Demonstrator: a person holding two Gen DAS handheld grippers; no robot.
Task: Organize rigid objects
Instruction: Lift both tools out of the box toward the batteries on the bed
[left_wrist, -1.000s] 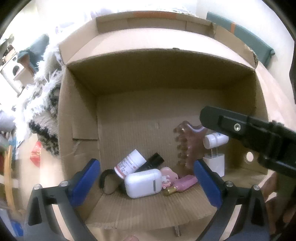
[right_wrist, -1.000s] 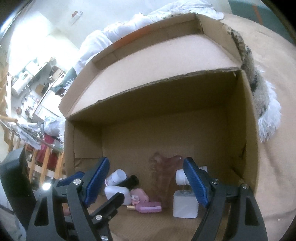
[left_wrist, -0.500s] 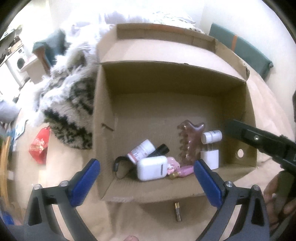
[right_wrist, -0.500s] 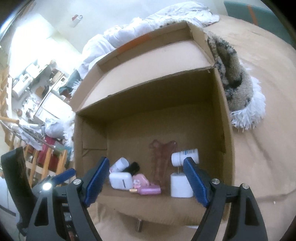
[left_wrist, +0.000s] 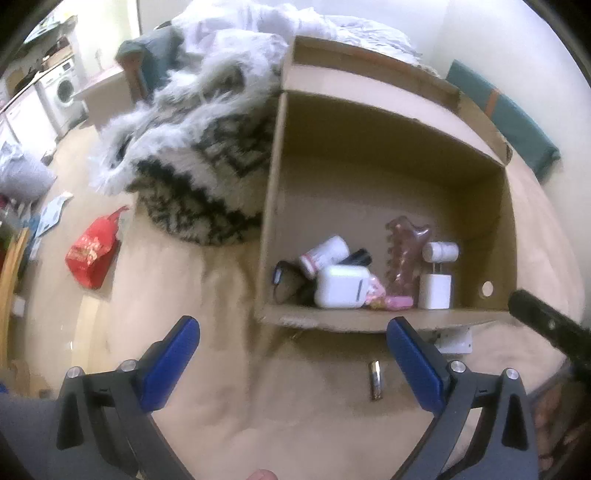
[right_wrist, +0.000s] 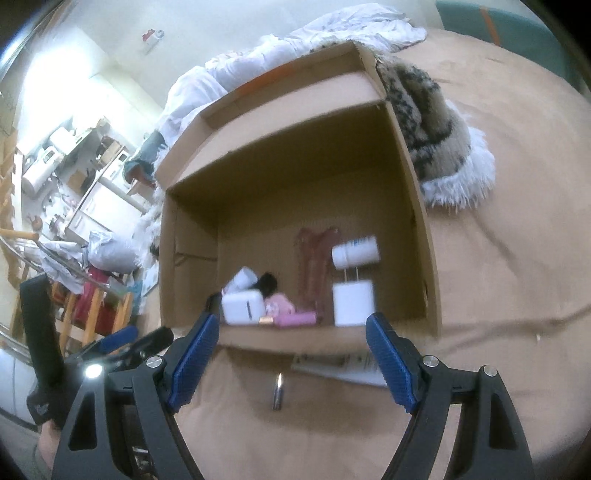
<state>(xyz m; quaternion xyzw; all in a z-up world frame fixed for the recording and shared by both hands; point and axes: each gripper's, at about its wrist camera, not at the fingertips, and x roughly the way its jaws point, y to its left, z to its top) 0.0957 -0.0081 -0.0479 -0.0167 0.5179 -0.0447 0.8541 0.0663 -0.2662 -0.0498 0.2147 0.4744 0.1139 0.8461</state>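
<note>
Cardboard box (left_wrist: 269, 206) sits on the tan cover, open side up, near wall low. Small rigid items are bunched along its near wall: white case (left_wrist: 343, 287), white bottle with a red label (left_wrist: 325, 254), black tube (left_wrist: 356, 257), pink pieces (left_wrist: 388, 301), brown comb-like piece (left_wrist: 404, 251), white charger (left_wrist: 436, 291) with a second white bottle (left_wrist: 440, 252) just beyond it.

One item remains outside: small metal battery (left_wrist: 375, 380), lying on the cover just in front of the box's near wall. A flat white object (left_wrist: 456, 338) pokes out from under the box edge, to the right of the battery; identity unclear.

Left gripper (left_wrist: 291, 365): jaws wide apart, nothing between the pads. Right gripper (right_wrist: 291, 360): likewise spread wide and empty.

Key relation: the battery lies on the near side of the box, directly ahead of and below both grippers. In the right wrist view the battery (right_wrist: 277, 395) sits almost centred between the blue pads; in the left view it is offset toward the right-hand pad. Judgement: the right gripper is better lined up. The battery's long axis runs near-to-far, roughly along the pointing direction of either gripper, so the pads would close across its narrow width without a wrist roll.

Judgement: the battery is the next pick; it is thin and round, so it may roll away
</note>
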